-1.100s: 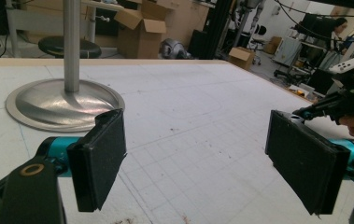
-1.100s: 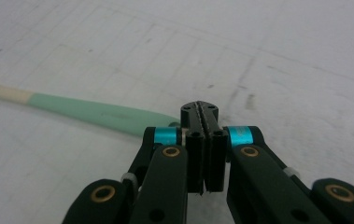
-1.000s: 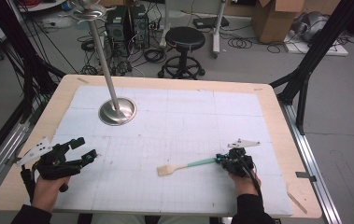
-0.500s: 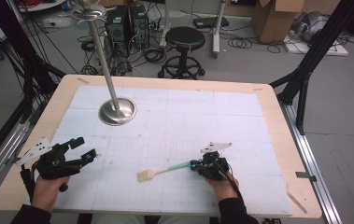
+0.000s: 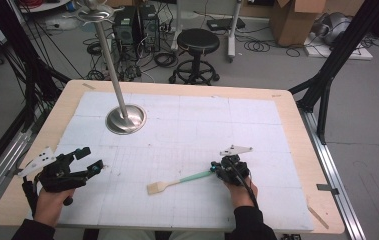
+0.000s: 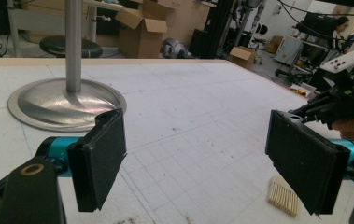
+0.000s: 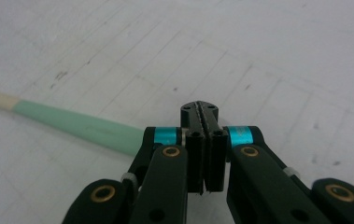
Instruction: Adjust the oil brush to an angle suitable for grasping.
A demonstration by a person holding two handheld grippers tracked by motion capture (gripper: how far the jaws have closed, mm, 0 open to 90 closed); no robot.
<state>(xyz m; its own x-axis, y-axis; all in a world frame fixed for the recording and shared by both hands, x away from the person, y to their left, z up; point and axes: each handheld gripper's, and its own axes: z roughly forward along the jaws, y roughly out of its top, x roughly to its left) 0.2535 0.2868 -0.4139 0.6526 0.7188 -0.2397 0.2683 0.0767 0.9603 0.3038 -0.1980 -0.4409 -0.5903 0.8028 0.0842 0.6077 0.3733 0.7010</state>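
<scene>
The step in hand looks like moving the brush (image 5: 179, 181) over the desk (image 5: 283, 102) w/ the right gripper (image 5: 217, 173). The brush lies flat on the white gridded mat, near the front edge, between the two hands. Its pale head points to the left gripper (image 5: 91, 159) and the end of its green handle meets the right one.

Right fingers are closed, pad against pad. Left fingers are wide open w/ nothing between them; that gripper hovers just above the desk at the front left, well apart from the brush.

Next move, in my judgement: a hand-over, or hanging the brush on the metal stand (image 5: 125, 119) at the back left. Either way the hold must be made sure first, and the head needs lifting clear of the mat.

Difference between views:
- The right gripper view shows its gripper (image 7: 200, 109) close, pads together, and the handle (image 7: 79, 125) running in behind the left finger. Whether it is really clamped I cannot tell.
- The left gripper view looks between its own gripper (image 6: 198, 158) pads. It gives the ribbed brush head (image 6: 283, 198) and the stand's base (image 6: 67, 100) low and from the side.
- The high view gives the whole layout.
</scene>
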